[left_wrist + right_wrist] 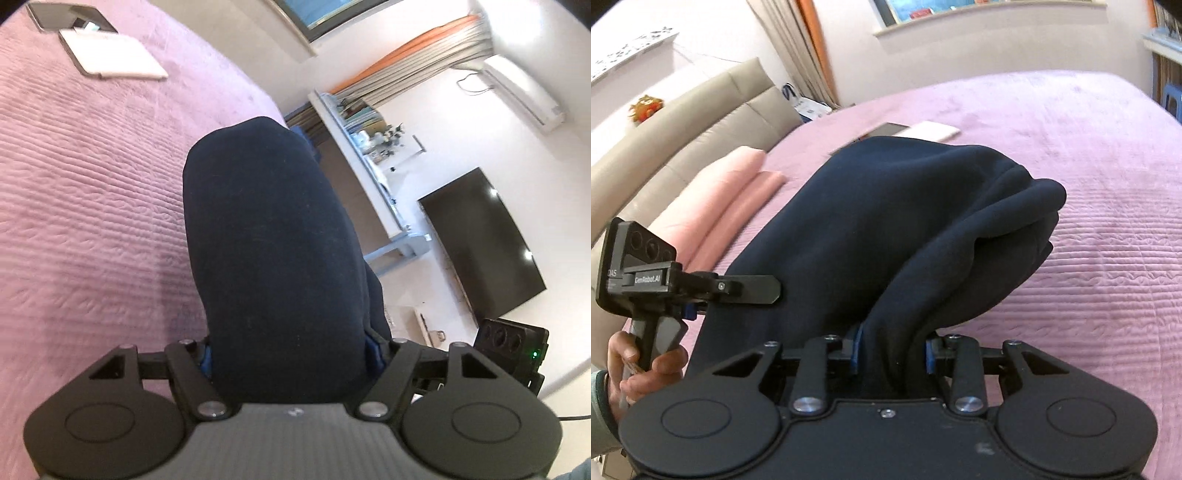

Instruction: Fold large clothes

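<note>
Left wrist view showed your left tongs (pixel 288 354) clamped on the navy garment (pixel 273 236), a thick bundle running toward 12 o'clock, lifted over the pink bed (pixel 92 192). Right tongs (pixel 892 350) likewise pinched bunched fabric. Folding looked largely done; laying it down flat remained.

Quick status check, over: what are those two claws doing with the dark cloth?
Left gripper and right gripper both clamped on navy garment. Garment bunched, lifted above pink bedspread. Nothing blocking.
</note>
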A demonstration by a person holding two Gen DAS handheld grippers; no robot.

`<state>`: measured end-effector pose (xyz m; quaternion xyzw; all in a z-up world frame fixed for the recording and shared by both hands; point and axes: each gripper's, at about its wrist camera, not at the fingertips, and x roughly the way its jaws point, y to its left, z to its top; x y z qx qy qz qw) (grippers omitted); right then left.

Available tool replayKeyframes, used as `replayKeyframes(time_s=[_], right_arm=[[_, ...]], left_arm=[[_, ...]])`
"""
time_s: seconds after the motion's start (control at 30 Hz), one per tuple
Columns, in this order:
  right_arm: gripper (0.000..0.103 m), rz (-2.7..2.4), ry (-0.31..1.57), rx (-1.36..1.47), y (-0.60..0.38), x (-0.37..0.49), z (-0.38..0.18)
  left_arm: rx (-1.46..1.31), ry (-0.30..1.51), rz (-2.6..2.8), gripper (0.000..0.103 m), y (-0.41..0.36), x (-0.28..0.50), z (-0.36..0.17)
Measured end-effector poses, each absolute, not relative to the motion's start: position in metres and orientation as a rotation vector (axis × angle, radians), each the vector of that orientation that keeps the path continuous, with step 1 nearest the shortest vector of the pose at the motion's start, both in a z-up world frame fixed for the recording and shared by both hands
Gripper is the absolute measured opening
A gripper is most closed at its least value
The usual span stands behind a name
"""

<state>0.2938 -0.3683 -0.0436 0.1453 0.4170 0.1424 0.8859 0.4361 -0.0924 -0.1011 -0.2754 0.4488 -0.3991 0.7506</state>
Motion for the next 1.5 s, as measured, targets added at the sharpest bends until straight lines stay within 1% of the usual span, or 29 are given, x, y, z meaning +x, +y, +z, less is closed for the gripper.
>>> replayKeyframes(time_s=[0.13, 0.23, 0.3, 0.43, 0.53, 0.6, 0.67, 0.7, 0.8, 0.83, 0.87, 0.9, 1.0, 1.07, 1.1, 1.13, 1.17, 1.2, 1.23, 1.27, 1.3, 1.37, 1.43, 1.5], right_arm=[[0.039, 0.299, 0.862, 0.285, -0.322, 0.260, -0.022], [0.039, 0.317, 0.874, 0.275, -0.291, 0.241, -0.020], [0.039, 0.332, 0.886, 0.270, -0.276, 0.231, -0.028], [0.039, 0.351, 0.914, 0.253, -0.257, 0.220, -0.063], [0.038, 0.353, 0.944, 0.237, -0.250, 0.215, -0.101], [0.039, 0.342, 0.966, 0.254, -0.253, 0.210, -0.128], [0.055, 0.353, 0.948, 0.331, -0.266, 0.203, -0.138], [0.055, 0.360, 0.937, 0.379, -0.273, 0.197, -0.138], [0.057, 0.345, 0.880, 0.389, -0.285, 0.177, -0.127], [0.057, 0.330, 0.857, 0.370, -0.285, 0.170, -0.121], [0.057, 0.310, 0.830, 0.348, -0.286, 0.159, -0.112], [0.057, 0.289, 0.809, 0.324, -0.289, 0.149, -0.104], [0.059, 0.207, 0.772, 0.226, -0.276, 0.122, -0.082], [0.060, 0.185, 0.765, 0.197, -0.260, 0.110, -0.072], [0.059, 0.192, 0.770, 0.185, -0.248, 0.105, -0.070], [0.048, 0.188, 0.770, 0.160, -0.236, 0.102, -0.069], [0.034, 0.180, 0.767, 0.123, -0.223, 0.102, -0.070], [0.026, 0.175, 0.774, 0.077, -0.209, 0.102, -0.075], [0.014, 0.174, 0.798, 0.059, -0.200, 0.104, -0.083], [0.012, 0.172, 0.839, 0.064, -0.195, 0.106, -0.093], [0.011, 0.152, 0.895, 0.077, -0.193, 0.108, -0.106], [0.010, 0.097, 0.968, 0.087, -0.196, 0.103, -0.125], [0.010, 0.071, 1.002, 0.120, -0.206, 0.094, -0.135], [0.010, 0.068, 1.009, 0.158, -0.211, 0.085, -0.133]], left_arm=[[-0.609, 0.970, -0.850, 0.072, -0.048, 0.395, -0.081], [-0.619, 0.972, -0.829, 0.072, -0.017, 0.367, -0.080], [-0.632, 0.968, -0.803, 0.073, 0.001, 0.350, -0.088], [-0.674, 0.922, -0.713, 0.073, 0.025, 0.319, -0.128], [-0.706, 0.943, -0.662, 0.073, 0.035, 0.308, -0.172], [-0.742, 0.952, -0.623, 0.075, 0.047, 0.303, -0.200], [-0.841, 0.910, -0.641, 0.075, 0.066, 0.294, -0.215], [-0.849, 0.887, -0.634, 0.075, 0.071, 0.289, -0.216], [-0.766, 0.795, -0.585, 0.074, 0.078, 0.264, -0.198], [-0.736, 0.772, -0.567, 0.072, 0.080, 0.255, -0.189], [-0.693, 0.745, -0.543, 0.063, 0.081, 0.244, -0.178], [-0.653, 0.718, -0.520, 0.060, 0.083, 0.231, -0.165], [-0.599, 0.673, -0.491, 0.061, 0.087, 0.199, -0.132], [-0.550, 0.666, -0.507, 0.060, 0.076, 0.186, -0.111], [-0.514, 0.672, -0.517, 0.059, 0.066, 0.182, -0.103], [-0.468, 0.686, -0.526, 0.054, 0.054, 0.180, -0.098], [-0.416, 0.703, -0.533, 0.046, 0.042, 0.178, -0.097], [-0.356, 0.722, -0.531, 0.042, 0.029, 0.177, -0.100], [-0.308, 0.754, -0.521, 0.038, 0.018, 0.172, -0.109], [-0.275, 0.791, -0.506, 0.032, 0.010, 0.171, -0.119], [-0.249, 0.797, -0.483, 0.029, 0.007, 0.166, -0.125], [-0.259, 0.785, -0.477, 0.029, 0.012, 0.154, -0.127], [-0.281, 0.802, -0.477, 0.028, 0.021, 0.143, -0.129], [-0.260, 0.824, -0.466, 0.023, 0.026, 0.129, -0.130]])
